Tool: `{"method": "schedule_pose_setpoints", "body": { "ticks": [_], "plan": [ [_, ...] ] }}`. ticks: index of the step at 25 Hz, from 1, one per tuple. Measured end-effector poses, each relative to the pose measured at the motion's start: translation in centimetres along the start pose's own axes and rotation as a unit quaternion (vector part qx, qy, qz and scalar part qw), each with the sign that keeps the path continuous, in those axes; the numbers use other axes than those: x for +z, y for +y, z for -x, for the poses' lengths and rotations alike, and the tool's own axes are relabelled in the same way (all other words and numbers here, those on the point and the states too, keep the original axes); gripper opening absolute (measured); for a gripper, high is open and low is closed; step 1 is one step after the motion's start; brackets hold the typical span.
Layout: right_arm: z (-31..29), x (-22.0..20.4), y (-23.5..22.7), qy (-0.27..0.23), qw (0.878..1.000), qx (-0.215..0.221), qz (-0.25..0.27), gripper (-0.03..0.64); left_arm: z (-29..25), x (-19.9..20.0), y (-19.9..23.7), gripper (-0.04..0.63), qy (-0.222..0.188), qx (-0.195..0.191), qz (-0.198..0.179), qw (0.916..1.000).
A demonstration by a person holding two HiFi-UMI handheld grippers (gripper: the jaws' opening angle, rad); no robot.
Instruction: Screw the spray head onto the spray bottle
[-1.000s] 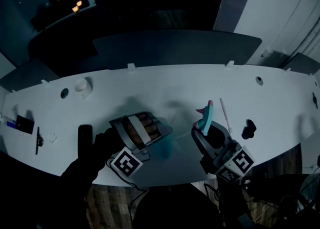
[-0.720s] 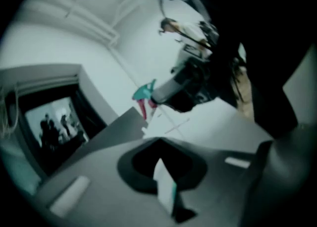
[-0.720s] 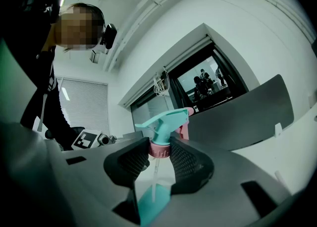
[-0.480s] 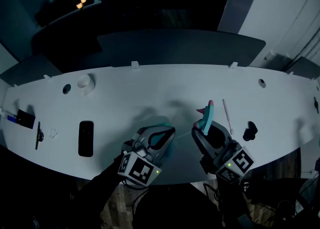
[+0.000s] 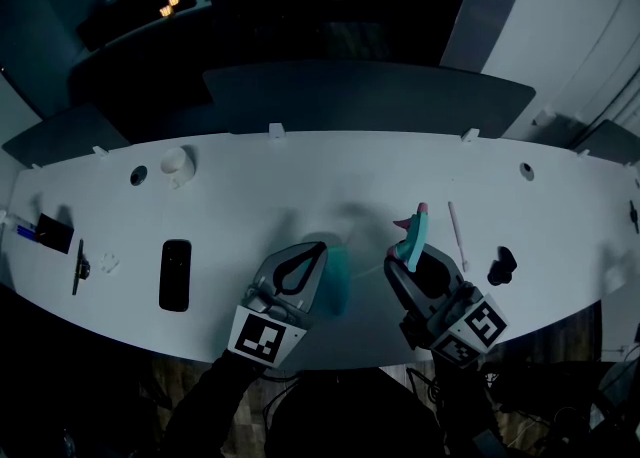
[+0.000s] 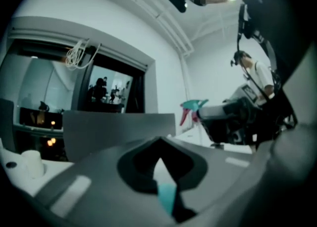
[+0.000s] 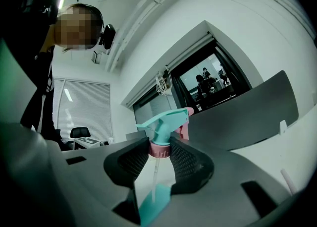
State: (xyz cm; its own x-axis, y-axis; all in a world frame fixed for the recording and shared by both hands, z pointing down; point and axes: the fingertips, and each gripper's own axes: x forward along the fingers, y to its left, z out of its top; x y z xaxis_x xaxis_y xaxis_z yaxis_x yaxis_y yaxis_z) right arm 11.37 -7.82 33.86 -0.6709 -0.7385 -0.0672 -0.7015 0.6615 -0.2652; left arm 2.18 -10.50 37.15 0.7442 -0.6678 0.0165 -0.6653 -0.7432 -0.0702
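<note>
Spray head (image 5: 416, 228): teal with a pink collar, over the white table (image 5: 300, 181).
Right gripper (image 5: 413, 258): jaws clamped on that pink collar.
Left gripper (image 5: 316, 250): jaws pressed fully together.
Spray bottle (image 5: 338, 278): translucent teal, just right of Left gripper; contact unclear.

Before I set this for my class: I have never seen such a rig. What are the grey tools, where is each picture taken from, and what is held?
There is no robot here: a person holds a two-jaw gripper in each hand. The wide picture comes from a camera on the person's head, looking down at a white table. The other two come from cameras riding on the grippers. The right gripper clamps a teal spray head by its pink collar. The left gripper is shut with nothing between its jaws. A teal shape beside it is probably the bottle. A black phone also lies on the table.
</note>
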Motion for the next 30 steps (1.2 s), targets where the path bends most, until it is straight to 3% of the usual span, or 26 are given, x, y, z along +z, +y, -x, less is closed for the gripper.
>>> {"method": "schedule_pose_setpoints", "body": {
  "ticks": [3,4,5,7,9,12,15,17,19,22,24,25,26,27,30],
  "plan": [
    [0.2,-0.1,0.1,0.001,1.0,-0.002,0.0,0.123,0.8,-1.8,0.6,0.006,0.042,-0.003,-0.017,0.999],
    [0.2,-0.1,0.1,0.001,1.0,-0.003,-0.001,0.123,1.0,-2.2,0.5,0.03,0.053,-0.009,-0.026,0.9982],
    [0.3,-0.1,0.1,0.001,1.0,-0.004,-0.001,0.123,1.0,-2.3,0.3,0.106,0.06,-0.018,-0.04,0.9972],
    [0.3,-0.1,0.2,0.0,1.0,-0.004,-0.002,0.123,1.0,-2.4,-0.3,0.159,0.07,-0.043,-0.088,0.9927],
    [0.3,-0.1,0.3,0.0,1.0,-0.003,-0.001,0.123,0.9,-3.2,-1.3,0.222,0.094,-0.088,-0.156,0.9793],
    [0.5,0.0,0.4,-0.001,1.0,-0.005,0.0,0.123,0.2,-4.9,-2.8,0.375,0.142,-0.166,-0.25,0.9432],
    [0.7,0.0,0.3,-0.002,1.0,-0.01,0.001,0.123,-0.1,-6.8,-3.5,0.434,0.184,-0.222,-0.359,0.8875],
    [0.9,0.0,0.2,-0.002,1.0,-0.014,0.002,0.123,-0.1,-8.4,-3.8,0.434,0.21,-0.26,-0.426,0.8406],
    [1.0,0.5,0.1,-0.012,1.0,-0.015,0.001,0.123,0.3,-10.3,-4.0,0.433,0.241,-0.305,-0.498,0.7756],
    [1.3,0.9,0.0,-0.02,1.0,-0.018,0.003,0.123,1.4,-12.3,-4.5,0.419,0.271,-0.382,-0.583,0.6634],
    [1.7,0.5,-0.2,-0.011,1.0,-0.024,0.009,0.123,1.6,-12.9,-4.4,0.368,0.274,-0.412,-0.626,0.6025],
    [1.9,0.3,-0.3,-0.006,1.0,-0.027,0.012,0.123,1.5,-13.1,-4.2,0.345,0.276,-0.42,-0.642,0.5791],
    [2.0,0.2,-0.5,-0.004,0.999,-0.029,0.012,0.123,1.4,-13.3,-4.1,0.339,0.276,-0.425,-0.654,0.5612],
    [2.1,0.2,-0.5,-0.002,0.999,-0.03,0.01,0.123,1.2,-13.4,-4.1,0.338,0.276,-0.429,-0.663,0.5482],
    [2.2,0.0,-0.7,-0.002,0.999,-0.033,0.006,0.123,0.8,-13.7,-5.0,0.309,0.265,-0.444,-0.68,0.5199]
  ]
}}
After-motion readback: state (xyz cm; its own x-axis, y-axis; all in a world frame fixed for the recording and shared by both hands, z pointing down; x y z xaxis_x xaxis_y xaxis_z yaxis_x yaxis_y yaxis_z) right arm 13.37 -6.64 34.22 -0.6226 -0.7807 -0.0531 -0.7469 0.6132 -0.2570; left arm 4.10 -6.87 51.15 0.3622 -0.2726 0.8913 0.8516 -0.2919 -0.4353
